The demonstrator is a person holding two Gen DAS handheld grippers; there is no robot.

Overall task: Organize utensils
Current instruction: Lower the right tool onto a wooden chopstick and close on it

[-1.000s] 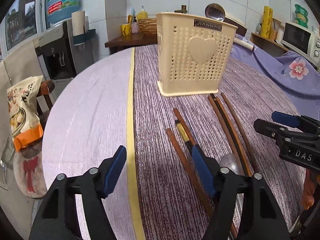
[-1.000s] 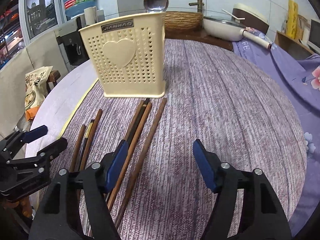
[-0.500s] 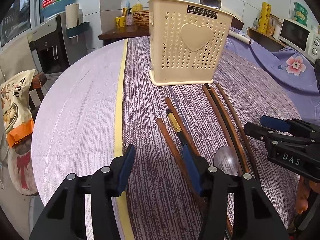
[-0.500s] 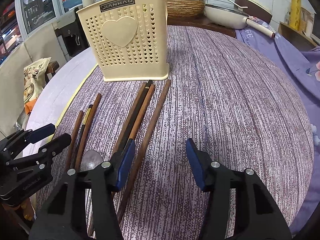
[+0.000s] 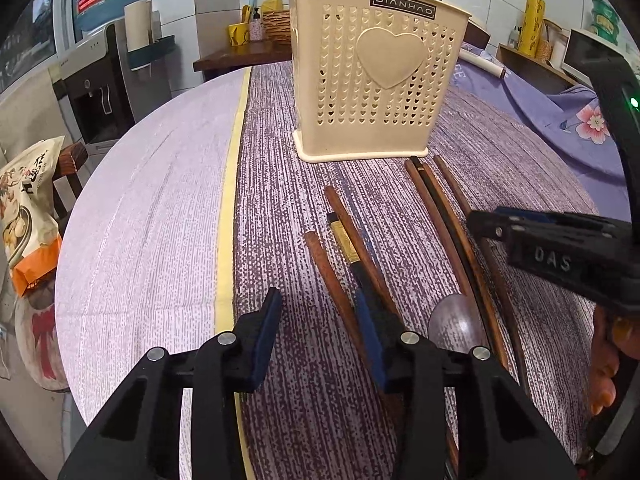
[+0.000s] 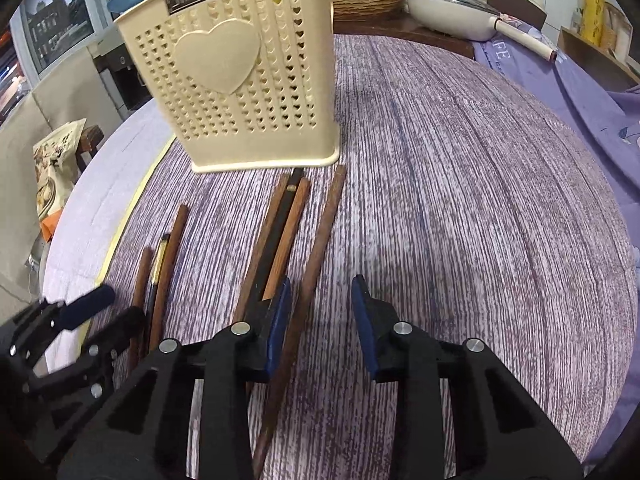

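The left gripper (image 5: 318,334) tilts down over the table (image 5: 140,220), jaws closing with a brown chopstick (image 5: 330,276) between them, untouched. Right of it, the right gripper (image 6: 320,316) tilts down likewise, jaws closing around another chopstick (image 6: 316,248). The basket (image 5: 376,76) stands far.

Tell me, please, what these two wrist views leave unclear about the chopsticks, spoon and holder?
- Chopsticks: near ends, both views, hidden under the closing left gripper and closing right gripper.
- Spoon: handle, left wrist view, behind the fingers.
- Holder: its inside, only perforated walls show.
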